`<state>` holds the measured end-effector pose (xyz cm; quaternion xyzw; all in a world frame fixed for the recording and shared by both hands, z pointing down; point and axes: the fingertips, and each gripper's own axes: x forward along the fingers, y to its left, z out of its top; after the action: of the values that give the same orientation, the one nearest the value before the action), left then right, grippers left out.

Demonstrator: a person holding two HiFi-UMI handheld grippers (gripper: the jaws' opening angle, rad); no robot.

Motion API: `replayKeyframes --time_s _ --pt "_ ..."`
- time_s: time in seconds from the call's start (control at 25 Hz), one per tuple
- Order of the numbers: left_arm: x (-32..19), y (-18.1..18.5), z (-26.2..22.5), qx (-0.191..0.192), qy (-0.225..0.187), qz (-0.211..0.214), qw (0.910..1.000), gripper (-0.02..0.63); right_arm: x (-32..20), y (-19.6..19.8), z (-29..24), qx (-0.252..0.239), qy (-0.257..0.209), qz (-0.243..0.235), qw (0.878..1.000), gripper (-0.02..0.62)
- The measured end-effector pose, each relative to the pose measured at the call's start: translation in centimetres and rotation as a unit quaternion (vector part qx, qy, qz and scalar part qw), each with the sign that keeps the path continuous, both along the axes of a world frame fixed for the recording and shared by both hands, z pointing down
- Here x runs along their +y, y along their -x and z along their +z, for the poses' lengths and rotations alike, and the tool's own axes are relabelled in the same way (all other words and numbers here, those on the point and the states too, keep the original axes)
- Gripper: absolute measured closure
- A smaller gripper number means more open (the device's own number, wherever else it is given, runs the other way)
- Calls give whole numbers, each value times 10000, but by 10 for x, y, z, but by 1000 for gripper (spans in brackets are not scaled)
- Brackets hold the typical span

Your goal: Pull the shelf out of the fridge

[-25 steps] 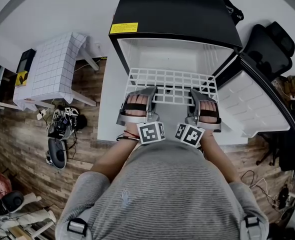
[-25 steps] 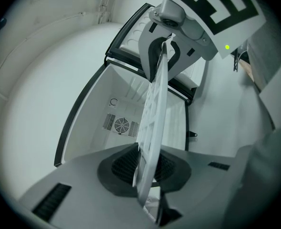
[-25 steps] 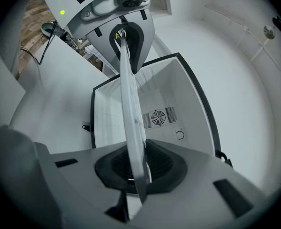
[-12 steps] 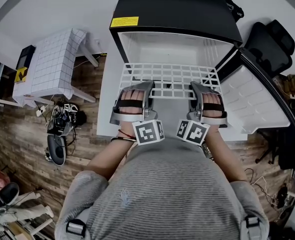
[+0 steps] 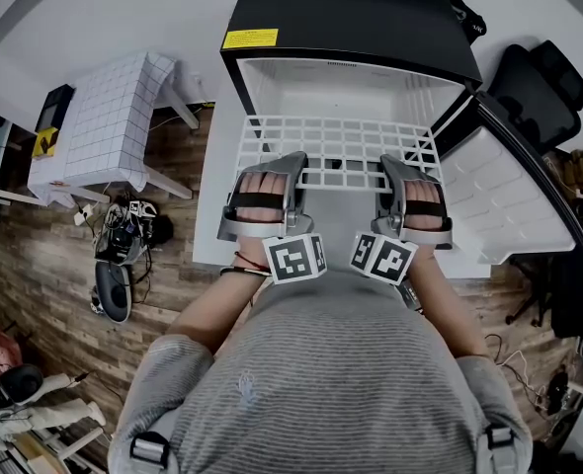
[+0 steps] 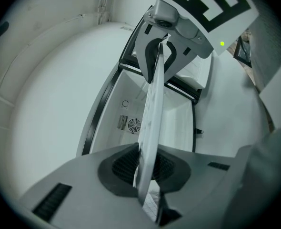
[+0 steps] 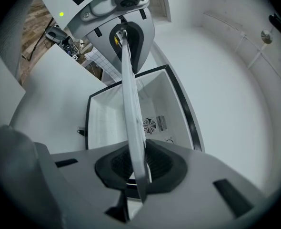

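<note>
I'm standing behind a person in a grey striped shirt (image 5: 341,383) who faces a small black fridge (image 5: 351,18) with a white inside. The fridge door (image 5: 494,200) is swung open to the right. A white wire-grid shelf (image 5: 336,151) juts out of the open front, and most of its grid shows ahead of the cabinet. I cannot tell whether its back edge rests on the side rails.

The left gripper (image 5: 293,166) grips the front edge of the shelf towards its left end. In the left gripper view its dark ribbed pads press on either side of the thin white rim (image 6: 147,171), and the shelf runs away edge-on towards the other gripper. The right gripper (image 5: 386,168) is clamped on the same front edge towards the right end, with its pads closed on the rim (image 7: 136,168). The two grippers are about level with each other, and the shelf spans the gap between them.

Behind the shelf, a small round fan grille (image 7: 150,125) shows on the fridge's rear wall. A yellow label (image 5: 251,39) sits on the black top. To the left, a small table with a white tiled top (image 5: 109,126) stands on the wooden floor (image 5: 35,265). A black office chair (image 5: 539,92) is at the right.
</note>
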<state>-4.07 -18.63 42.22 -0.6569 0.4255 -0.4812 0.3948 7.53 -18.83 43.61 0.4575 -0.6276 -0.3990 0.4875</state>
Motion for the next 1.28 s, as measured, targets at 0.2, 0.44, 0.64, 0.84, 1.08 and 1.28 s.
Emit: replayKeyframes --time_s 0.2,0.44,0.64,0.84,1.08,1.28 --pt "-2 -2 -1 -10 -9 19 10000 557 -1 -2 0 32 -48 34 10000 552" --pt "-4 -5 -3 9 -25 62 10000 557 -2 -4 -3 21 -84 79 9999 552" --pt "-5 -5 -5 10 -71 70 9999 557 -3 -5 -5 -1 -106 102 9999 552" --pt "-5 -5 -6 7 -98 90 9999 557 -3 -5 -6 -45 -106 129 9999 552" --pt "-4 -7 -6 20 -114 117 9999 557 -1 -8 -7 16 -146 186 9997 552" --pt "-3 -9 -7 22 -136 137 9998 557 1 -9 -8 3 -172 190 9997 552"
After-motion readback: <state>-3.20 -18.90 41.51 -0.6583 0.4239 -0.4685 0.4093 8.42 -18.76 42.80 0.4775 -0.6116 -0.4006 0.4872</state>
